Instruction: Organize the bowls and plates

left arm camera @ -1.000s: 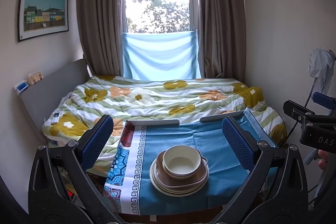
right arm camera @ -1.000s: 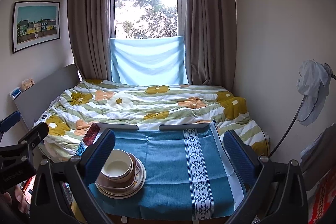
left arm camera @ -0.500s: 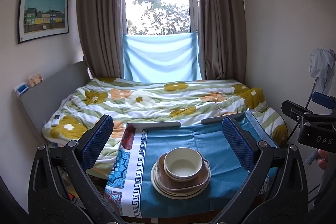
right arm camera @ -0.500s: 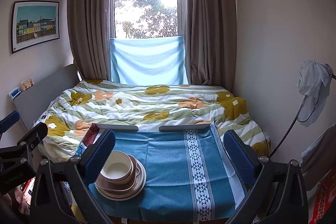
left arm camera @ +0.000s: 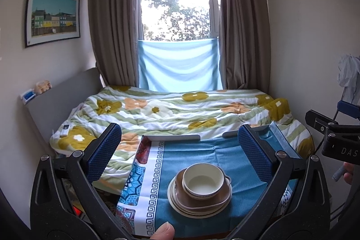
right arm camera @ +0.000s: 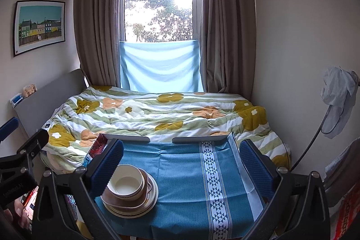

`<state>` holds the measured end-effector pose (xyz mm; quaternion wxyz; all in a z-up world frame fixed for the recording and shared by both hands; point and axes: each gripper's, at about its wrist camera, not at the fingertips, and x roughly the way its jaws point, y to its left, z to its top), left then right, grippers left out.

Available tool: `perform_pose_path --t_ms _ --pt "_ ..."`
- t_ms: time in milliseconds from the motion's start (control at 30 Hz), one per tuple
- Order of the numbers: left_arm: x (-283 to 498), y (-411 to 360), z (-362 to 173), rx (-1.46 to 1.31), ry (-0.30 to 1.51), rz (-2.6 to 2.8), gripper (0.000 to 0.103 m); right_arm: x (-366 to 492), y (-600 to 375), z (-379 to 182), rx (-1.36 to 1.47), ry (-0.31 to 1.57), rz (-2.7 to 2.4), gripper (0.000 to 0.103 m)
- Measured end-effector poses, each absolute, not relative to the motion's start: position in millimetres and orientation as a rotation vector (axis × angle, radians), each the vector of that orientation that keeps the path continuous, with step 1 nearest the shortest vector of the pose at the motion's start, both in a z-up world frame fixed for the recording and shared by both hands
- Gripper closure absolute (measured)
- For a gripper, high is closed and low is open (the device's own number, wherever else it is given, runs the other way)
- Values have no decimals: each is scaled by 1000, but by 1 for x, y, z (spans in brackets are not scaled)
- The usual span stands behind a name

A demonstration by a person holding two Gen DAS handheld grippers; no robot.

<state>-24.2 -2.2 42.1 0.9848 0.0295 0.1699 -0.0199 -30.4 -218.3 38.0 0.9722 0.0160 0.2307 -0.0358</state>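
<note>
A cream bowl rests in a brown handled dish on top of stacked cream plates. The stack stands on a small table under a blue cloth, towards its left side. My left gripper hangs open above and in front of the stack, nothing between its blue pads. To the right, my right gripper is open too, with its left pad overlapping the stack in the picture.
Right behind the table lies a bed with a flowered quilt. A curtained window is at the back. Clothes hang on a stand at the right. A thumb shows at the lower edge.
Both views have shifted slightly; the stack sits a little lower in the left wrist view. A thumb now shows at that view's bottom edge. The dishes have not moved.
</note>
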Motion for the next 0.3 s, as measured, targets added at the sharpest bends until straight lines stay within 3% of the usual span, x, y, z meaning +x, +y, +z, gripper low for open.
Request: perform_pose_path --t_ms 300 --pt "-9 9 40 56 336 -34 0 -22 -212 36 30 473 -69 1"
